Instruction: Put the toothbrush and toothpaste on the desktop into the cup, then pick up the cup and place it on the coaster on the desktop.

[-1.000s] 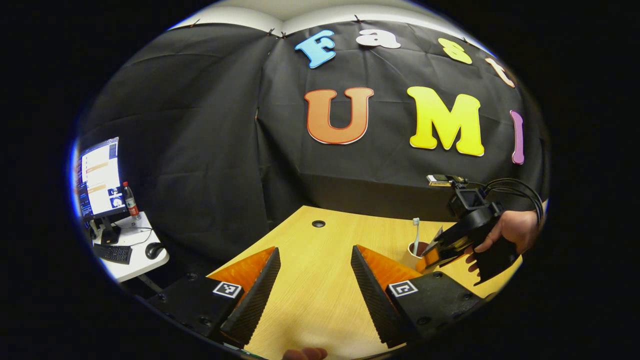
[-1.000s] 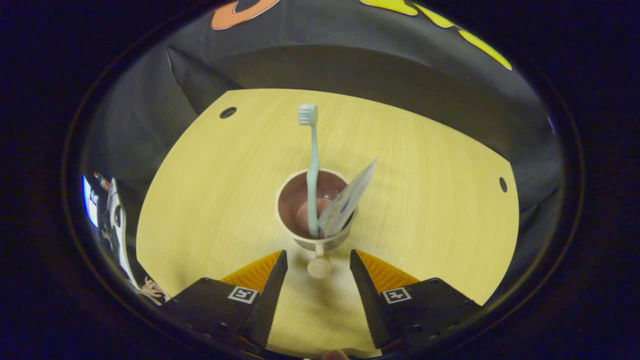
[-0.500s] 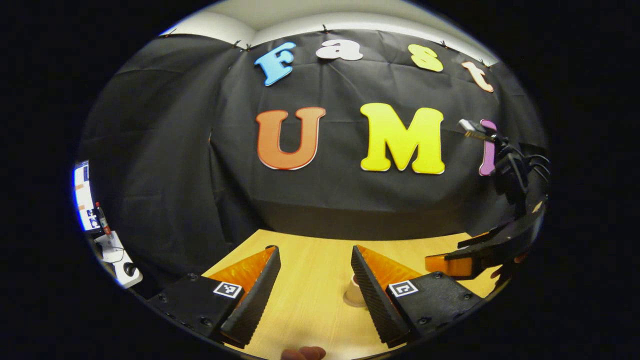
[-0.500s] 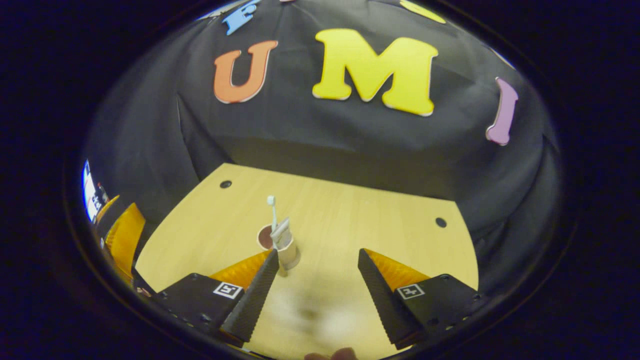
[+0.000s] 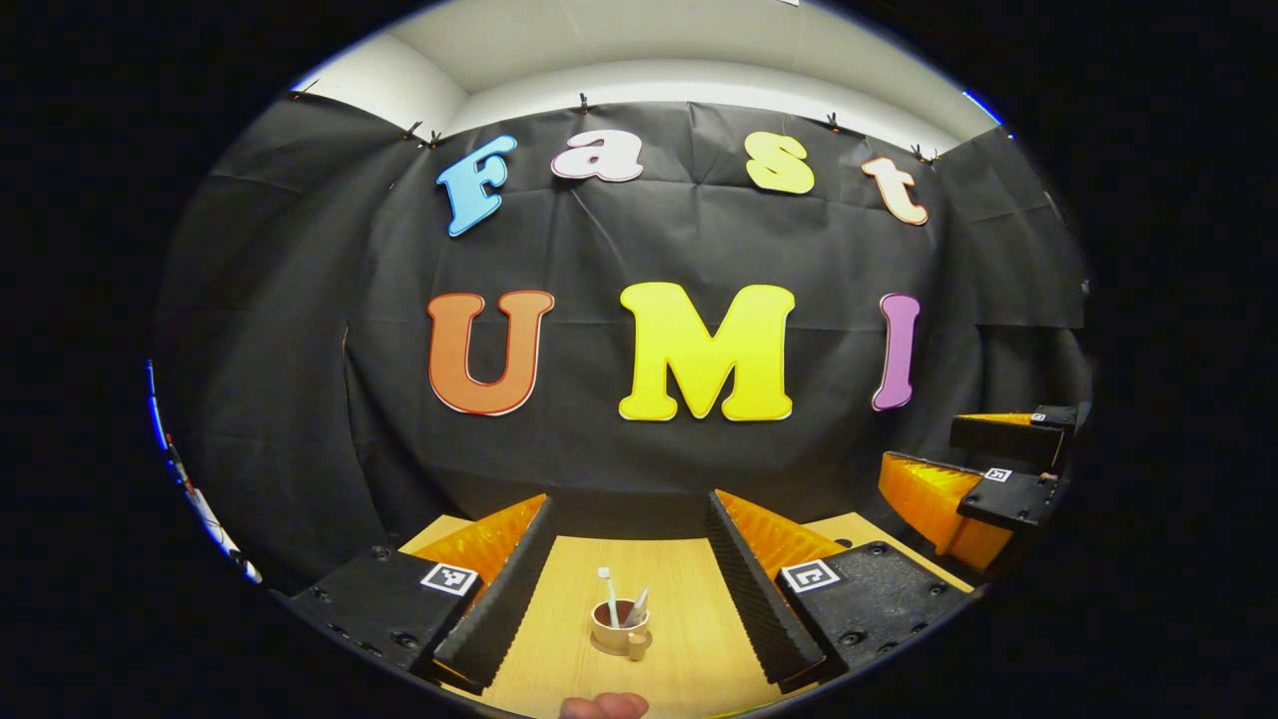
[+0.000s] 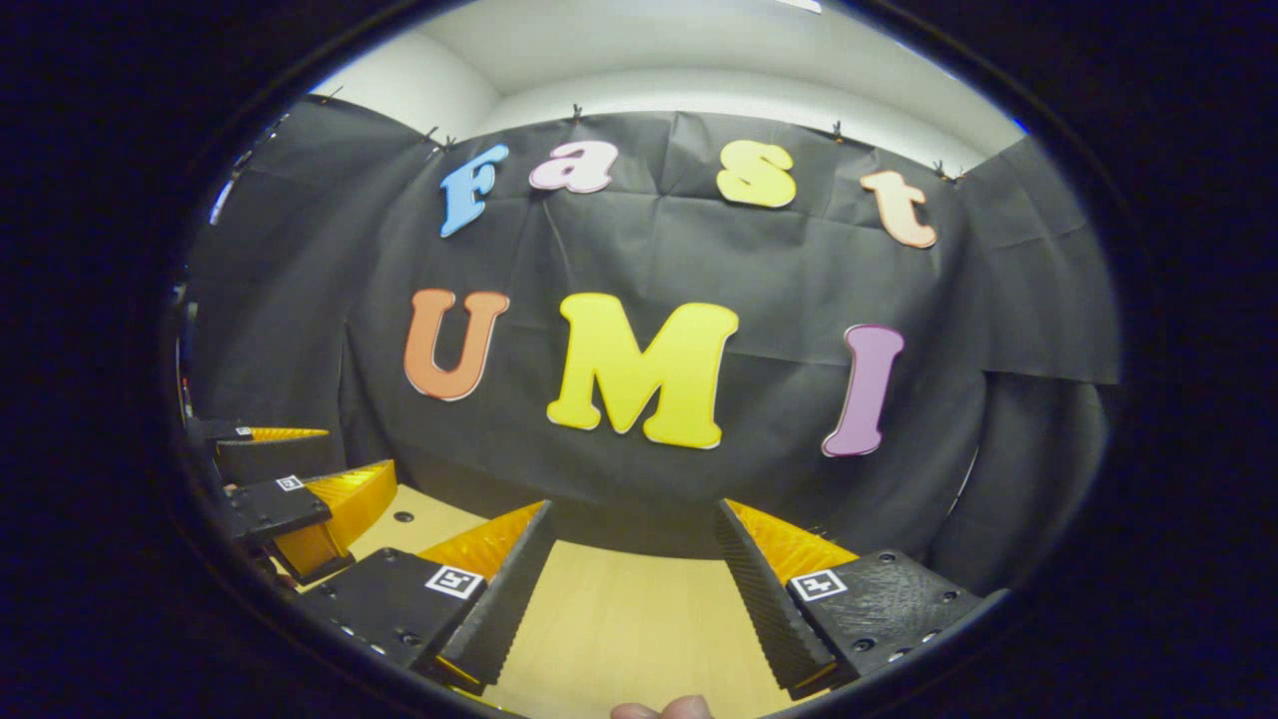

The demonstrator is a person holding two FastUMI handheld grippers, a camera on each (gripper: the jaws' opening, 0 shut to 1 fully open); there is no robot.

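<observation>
In the left gripper view, the left tongs [image 5: 627,559] stand wide apart with nothing between their fingers, held above the pale wooden worktop [image 5: 559,649] and pointing toward the black cloth wall [image 5: 300,399] of the booth. Between the two fingers, farther off on the worktop, sits the small cream cup with a reddish-brown inside [image 5: 617,631], upright, with a little handle on its near side; whether a coaster lies under it cannot be told at this size. The white toothbrush [image 5: 607,595] stands in the cup with its head up, leaning slightly left, and the pale toothpaste tube [image 5: 637,606] stands in it beside the brush, leaning right. Neither tongs touch the cup. At the right edge of that view the right tongs [image 5: 973,469] appear side-on, well apart from the cup, their fingers spread. In the right gripper view the right tongs [image 6: 634,569] are likewise apart and empty over the bare wood, and the left tongs [image 6: 300,469] show at the left edge, also spread. A fingertip [image 5: 604,707] of the holding hand peeks in at the bottom edge of the left gripper view
</observation>
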